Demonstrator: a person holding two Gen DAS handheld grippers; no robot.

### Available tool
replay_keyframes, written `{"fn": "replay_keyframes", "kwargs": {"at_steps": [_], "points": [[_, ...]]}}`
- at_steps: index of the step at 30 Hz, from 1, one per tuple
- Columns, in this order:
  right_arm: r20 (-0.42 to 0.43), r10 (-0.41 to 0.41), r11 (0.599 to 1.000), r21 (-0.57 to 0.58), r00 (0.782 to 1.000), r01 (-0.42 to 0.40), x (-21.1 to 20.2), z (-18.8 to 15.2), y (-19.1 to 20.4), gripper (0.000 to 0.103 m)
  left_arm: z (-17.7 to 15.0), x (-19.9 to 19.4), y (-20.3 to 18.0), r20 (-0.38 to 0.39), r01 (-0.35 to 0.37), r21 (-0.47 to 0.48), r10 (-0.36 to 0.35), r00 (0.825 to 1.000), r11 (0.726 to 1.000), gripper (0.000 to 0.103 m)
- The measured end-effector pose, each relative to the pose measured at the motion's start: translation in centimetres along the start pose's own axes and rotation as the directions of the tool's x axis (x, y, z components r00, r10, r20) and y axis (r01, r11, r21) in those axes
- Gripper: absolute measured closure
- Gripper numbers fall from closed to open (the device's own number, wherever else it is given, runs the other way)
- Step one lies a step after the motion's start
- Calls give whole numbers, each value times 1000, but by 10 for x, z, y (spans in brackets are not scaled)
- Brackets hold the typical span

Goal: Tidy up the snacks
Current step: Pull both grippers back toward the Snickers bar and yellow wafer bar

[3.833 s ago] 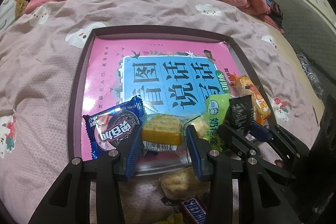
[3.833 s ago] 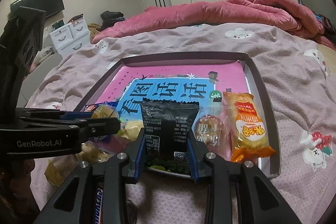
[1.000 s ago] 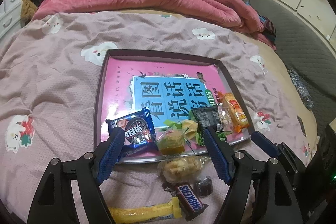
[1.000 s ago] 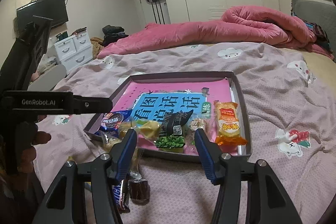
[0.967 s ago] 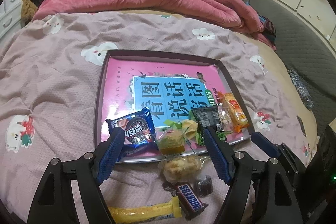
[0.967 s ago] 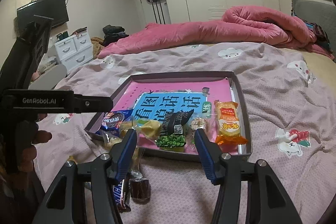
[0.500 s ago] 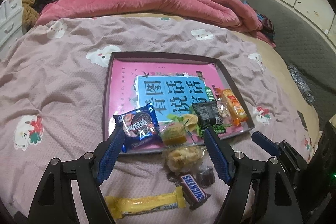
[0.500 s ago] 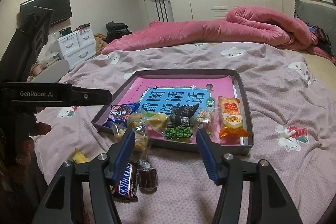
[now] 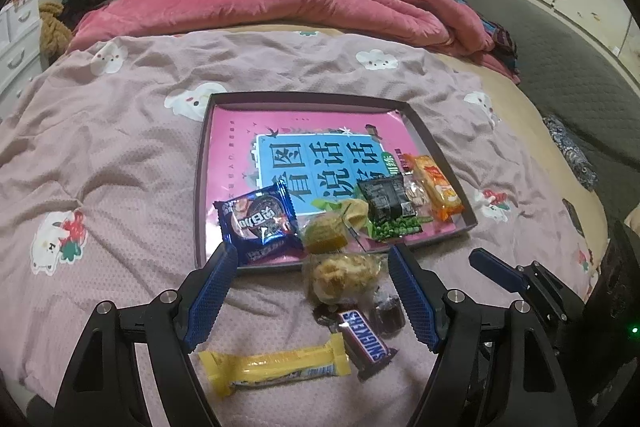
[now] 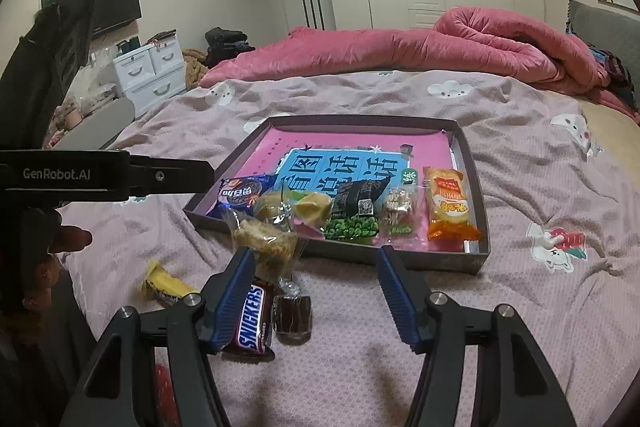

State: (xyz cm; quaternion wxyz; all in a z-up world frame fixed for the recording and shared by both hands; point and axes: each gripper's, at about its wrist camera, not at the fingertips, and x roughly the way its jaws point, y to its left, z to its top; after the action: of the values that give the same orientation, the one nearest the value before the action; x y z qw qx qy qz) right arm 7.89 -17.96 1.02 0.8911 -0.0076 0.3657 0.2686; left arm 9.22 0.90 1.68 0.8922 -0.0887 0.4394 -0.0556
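Pink blanket at twelve o'clock behind a dark tray holding a snack row. Snickers bar lies on the bedspread at six. Left gripper and right gripper gape wide, empty.

right gripper agape near snickers bar, seemingly empty.

The bed bore a tray, a Snickers, a yellow bar, a brown candy and a pastry.
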Motion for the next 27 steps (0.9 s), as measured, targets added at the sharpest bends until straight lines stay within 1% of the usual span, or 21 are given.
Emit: {"fn": "replay_keyframes", "kwargs": {"at_steps": [16,27], "points": [[-36,-16,1000,-28,999,15,-5,-8,11,40,-12,-12,1,-5,2,13,-2,1000,1000,24],[-95,-3,1000,-9,995,2,2,-17,12,40,-28,-9,6,-60,-6,16,7,998,1000,24]]}}
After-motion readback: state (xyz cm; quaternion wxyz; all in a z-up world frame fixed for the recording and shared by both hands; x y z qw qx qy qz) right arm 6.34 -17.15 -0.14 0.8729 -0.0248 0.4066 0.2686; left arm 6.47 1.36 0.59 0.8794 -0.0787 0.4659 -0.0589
